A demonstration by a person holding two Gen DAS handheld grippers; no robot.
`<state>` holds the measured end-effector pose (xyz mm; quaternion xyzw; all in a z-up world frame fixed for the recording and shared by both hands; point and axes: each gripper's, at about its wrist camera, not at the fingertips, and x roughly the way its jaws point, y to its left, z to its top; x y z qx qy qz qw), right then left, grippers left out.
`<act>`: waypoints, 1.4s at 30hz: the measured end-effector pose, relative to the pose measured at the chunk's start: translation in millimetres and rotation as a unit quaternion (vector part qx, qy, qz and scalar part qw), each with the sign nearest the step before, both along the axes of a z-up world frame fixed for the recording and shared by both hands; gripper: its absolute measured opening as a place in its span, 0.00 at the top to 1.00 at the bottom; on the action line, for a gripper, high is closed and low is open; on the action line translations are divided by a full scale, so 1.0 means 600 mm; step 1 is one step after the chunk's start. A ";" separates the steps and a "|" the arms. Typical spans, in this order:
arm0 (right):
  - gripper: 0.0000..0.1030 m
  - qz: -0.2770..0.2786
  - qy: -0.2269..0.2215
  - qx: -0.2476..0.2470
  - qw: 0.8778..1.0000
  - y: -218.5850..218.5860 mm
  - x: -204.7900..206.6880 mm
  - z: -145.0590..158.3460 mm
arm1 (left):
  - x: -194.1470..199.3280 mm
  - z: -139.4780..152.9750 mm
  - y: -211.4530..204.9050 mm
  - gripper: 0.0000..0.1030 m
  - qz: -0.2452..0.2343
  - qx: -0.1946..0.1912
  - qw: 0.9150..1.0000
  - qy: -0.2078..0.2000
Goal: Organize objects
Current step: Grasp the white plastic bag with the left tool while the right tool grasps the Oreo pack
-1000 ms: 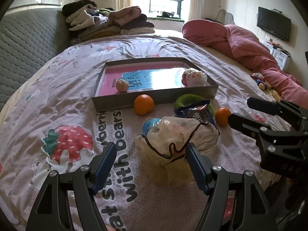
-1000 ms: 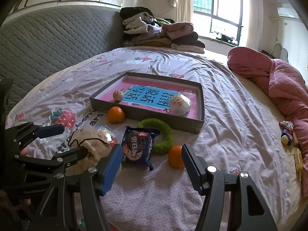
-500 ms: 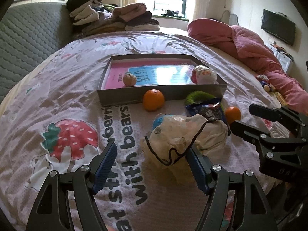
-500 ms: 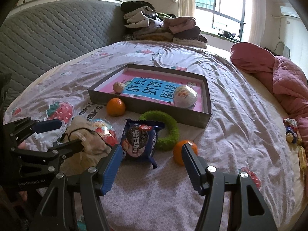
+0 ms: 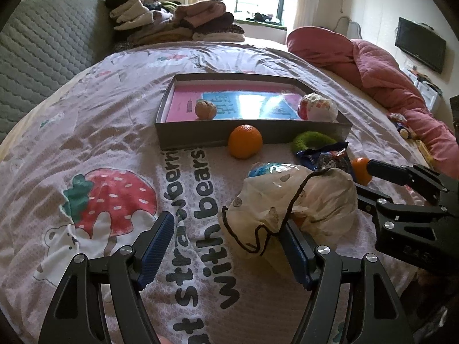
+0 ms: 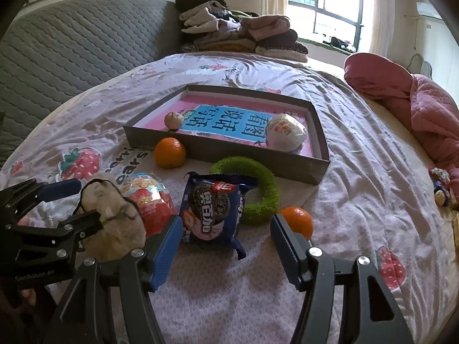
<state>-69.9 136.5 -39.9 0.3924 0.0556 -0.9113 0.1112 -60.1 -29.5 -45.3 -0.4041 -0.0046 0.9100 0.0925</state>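
Observation:
A grey tray [image 5: 200, 139] [image 6: 229, 160] on the bed holds a small brown ball [image 5: 205, 109] and a white wrapped ball [image 5: 317, 107]. In front of it lie an orange [image 5: 245, 141], a green ring [image 6: 258, 189], a blue cookie packet [image 6: 213, 209], a second orange [image 6: 298, 220], an egg-shaped strawberry packet [image 6: 149, 200] and a cream drawstring bag [image 5: 287, 200]. My left gripper [image 5: 226, 249] is open, its right finger against the bag's near edge. Just short of the cookie packet, my right gripper [image 6: 226, 246] is open and holds nothing.
The bedsheet [image 5: 114, 149] carries strawberry prints and lettering. A pile of folded clothes [image 5: 178, 23] sits at the far end. A pink quilt [image 6: 416, 109] runs along the right side, with small toys [image 6: 441, 186] beside it. A grey padded headboard [image 6: 71, 43] stands left.
Both grippers have sunk closer to the items. In the left wrist view the bag has slid from between the fingers toward the right finger. The jaws kept their width.

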 end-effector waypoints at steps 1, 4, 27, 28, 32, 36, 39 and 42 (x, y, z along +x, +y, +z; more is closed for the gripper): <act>0.39 -0.003 -0.003 -0.002 1.000 0.000 -0.002 -0.003 | -0.001 -0.001 -0.001 0.28 0.000 0.000 1.000 0.000; 0.39 -0.010 -0.008 -0.011 1.000 0.001 -0.007 -0.009 | -0.004 -0.007 -0.003 0.28 0.001 0.002 1.000 -0.003; 0.39 -0.030 0.008 0.009 0.999 -0.037 -0.032 -0.030 | -0.026 -0.024 -0.015 0.28 0.012 0.003 1.000 0.000; 0.39 -0.030 0.009 0.010 0.999 -0.037 -0.031 -0.031 | -0.026 -0.024 -0.015 0.28 0.012 0.002 1.000 0.001; 0.45 -0.024 0.014 0.001 1.000 -0.037 -0.024 -0.032 | -0.027 -0.027 -0.016 0.30 0.011 0.009 1.000 -0.002; 0.47 -0.018 0.019 0.004 1.000 -0.040 -0.018 -0.033 | -0.028 -0.031 -0.006 0.41 0.003 0.006 1.000 -0.003; 0.48 -0.020 0.018 -0.010 1.000 -0.034 -0.017 -0.032 | -0.026 -0.029 0.002 0.48 -0.005 0.004 1.000 0.000; 0.48 -0.022 0.012 -0.031 0.999 -0.024 -0.016 -0.032 | -0.024 -0.029 0.006 0.58 -0.012 0.009 1.000 0.002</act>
